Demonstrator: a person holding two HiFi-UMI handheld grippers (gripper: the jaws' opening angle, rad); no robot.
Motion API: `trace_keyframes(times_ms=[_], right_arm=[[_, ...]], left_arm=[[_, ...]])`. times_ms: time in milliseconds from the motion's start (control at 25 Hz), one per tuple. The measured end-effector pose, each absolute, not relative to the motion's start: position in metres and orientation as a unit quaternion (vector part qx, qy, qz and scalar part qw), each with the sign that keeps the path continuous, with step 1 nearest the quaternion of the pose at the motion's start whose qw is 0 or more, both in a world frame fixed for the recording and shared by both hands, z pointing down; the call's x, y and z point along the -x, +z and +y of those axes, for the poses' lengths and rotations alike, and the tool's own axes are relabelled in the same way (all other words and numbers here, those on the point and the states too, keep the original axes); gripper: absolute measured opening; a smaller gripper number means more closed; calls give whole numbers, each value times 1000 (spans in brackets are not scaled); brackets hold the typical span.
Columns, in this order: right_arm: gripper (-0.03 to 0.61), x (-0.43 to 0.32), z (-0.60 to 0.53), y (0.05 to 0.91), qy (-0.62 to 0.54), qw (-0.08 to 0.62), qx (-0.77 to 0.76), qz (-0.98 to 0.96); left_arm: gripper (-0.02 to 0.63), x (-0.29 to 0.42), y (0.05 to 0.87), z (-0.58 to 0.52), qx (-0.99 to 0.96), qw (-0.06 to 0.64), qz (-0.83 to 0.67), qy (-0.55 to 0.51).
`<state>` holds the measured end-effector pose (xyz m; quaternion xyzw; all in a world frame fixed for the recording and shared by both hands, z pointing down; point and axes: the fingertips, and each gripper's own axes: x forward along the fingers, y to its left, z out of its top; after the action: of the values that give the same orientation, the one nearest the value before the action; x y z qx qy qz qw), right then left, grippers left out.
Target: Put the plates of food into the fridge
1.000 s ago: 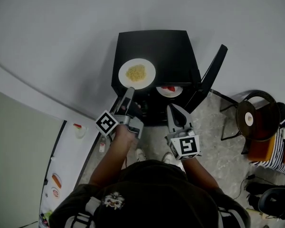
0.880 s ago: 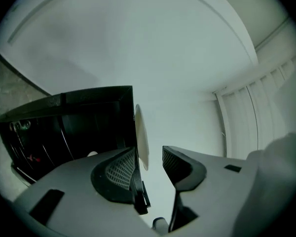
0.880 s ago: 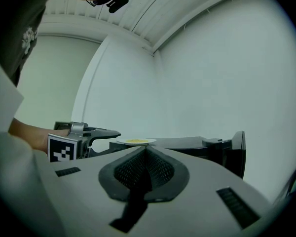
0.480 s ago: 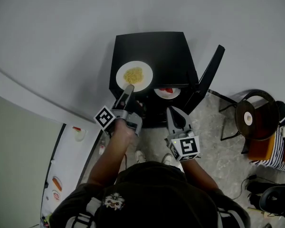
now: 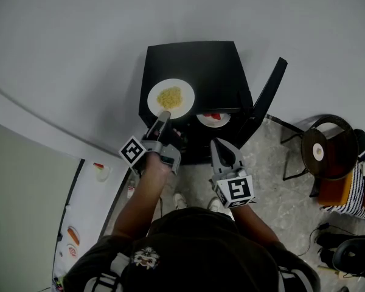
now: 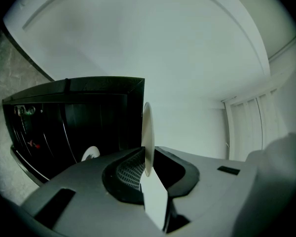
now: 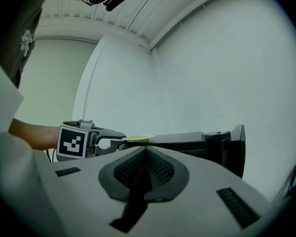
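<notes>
Black fridge (image 5: 213,66) backs onto the wall, door (image 5: 269,96) swung open to the right. Chair (image 5: 328,154) well off to the right. Plate of yellow food (image 5: 185,106) on the fridge top, at the front-left edge. Second plate (image 5: 204,121), red food, on a shelf inside. Left gripper (image 5: 164,115) jaws closing, yellow plate's rim between them. Right gripper (image 5: 219,143) jaws together, empty, low before the opening.

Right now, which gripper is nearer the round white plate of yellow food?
Left. The left gripper is closing its jaws on the plate rim; the right gripper hangs shut, apart, before the black fridge.
</notes>
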<state>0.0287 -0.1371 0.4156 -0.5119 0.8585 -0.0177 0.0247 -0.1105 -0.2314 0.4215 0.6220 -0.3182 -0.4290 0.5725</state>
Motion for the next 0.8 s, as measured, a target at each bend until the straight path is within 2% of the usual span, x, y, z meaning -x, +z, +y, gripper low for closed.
trace_keyframes(times_ms=[280,800], right_arm=[[25,-34,-138,420,-20,26,511,859],[25,-30,-130,414,-21,43,488,871]], left_arm=[[34,108,427,-224,-626,571,-324,-421],[32,103,420,-183,-629,556,-326,-434]])
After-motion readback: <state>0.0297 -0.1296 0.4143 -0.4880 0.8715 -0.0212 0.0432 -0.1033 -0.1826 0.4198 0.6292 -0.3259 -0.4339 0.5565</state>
